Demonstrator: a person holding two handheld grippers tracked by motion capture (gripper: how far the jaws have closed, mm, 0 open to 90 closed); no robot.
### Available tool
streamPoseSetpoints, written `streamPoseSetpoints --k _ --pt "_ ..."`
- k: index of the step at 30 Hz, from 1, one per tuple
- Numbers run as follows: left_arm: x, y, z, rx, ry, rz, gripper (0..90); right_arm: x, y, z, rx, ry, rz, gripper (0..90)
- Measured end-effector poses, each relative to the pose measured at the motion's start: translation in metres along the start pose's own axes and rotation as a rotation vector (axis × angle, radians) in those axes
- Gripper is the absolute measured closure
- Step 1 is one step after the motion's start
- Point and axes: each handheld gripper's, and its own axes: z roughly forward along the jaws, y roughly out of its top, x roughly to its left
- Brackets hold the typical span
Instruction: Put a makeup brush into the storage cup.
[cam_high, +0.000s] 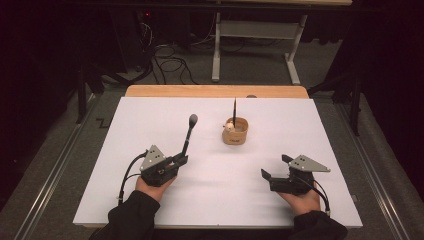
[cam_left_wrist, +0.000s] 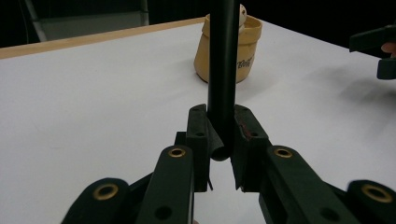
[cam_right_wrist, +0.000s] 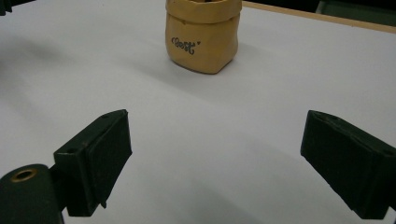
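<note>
The tabletop (cam_high: 150, 125) has a smooth, matt white sheet on it, with light wood showing at the far edge. The little tan pouch (cam_right_wrist: 201, 35) looks like soft, wrinkly paper. The black brush handle (cam_left_wrist: 223, 70) is smooth and a bit shiny. Each hand-held gripper (cam_high: 184, 159) looks like dull black plastic with small brass rings.

A lab: floor cables (cam_high: 170, 65), dark surrounds, white table (cam_high: 150, 120).

Table: wooden table (cam_high: 150, 91) under a white sheet (cam_high: 215, 170).
On the sheet: one tan paper-like pouch (cam_high: 235, 132), upright, printed lettering on its side, towards the far edge, slightly right of centre.
</note>
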Motion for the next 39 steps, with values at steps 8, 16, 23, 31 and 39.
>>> streamPoseSetpoints --k 8,16,23,31,39 --pt "0.000 0.000 0.000 -0.007 -0.014 -0.005 78.9 0.000 -0.001 0.002 0.013 0.000 -0.002 9.2" --pt "-0.006 0.008 0.001 -0.005 -0.029 0.006 79.0 0.000 -0.001 0.001 0.014 0.002 0.000 9.4" --pt "-0.016 0.015 0.003 -0.033 -0.054 0.001 79.1 0.000 -0.001 0.001 0.008 0.007 -0.011 9.8" --pt "-0.035 0.020 0.019 -0.054 -0.101 0.012 79.0 0.001 0.000 0.000 0.004 0.008 -0.008 10.6" --pt "-0.049 0.013 0.024 -0.060 -0.140 0.039 79.0 0.003 0.003 -0.002 -0.027 0.018 -0.005 11.9"
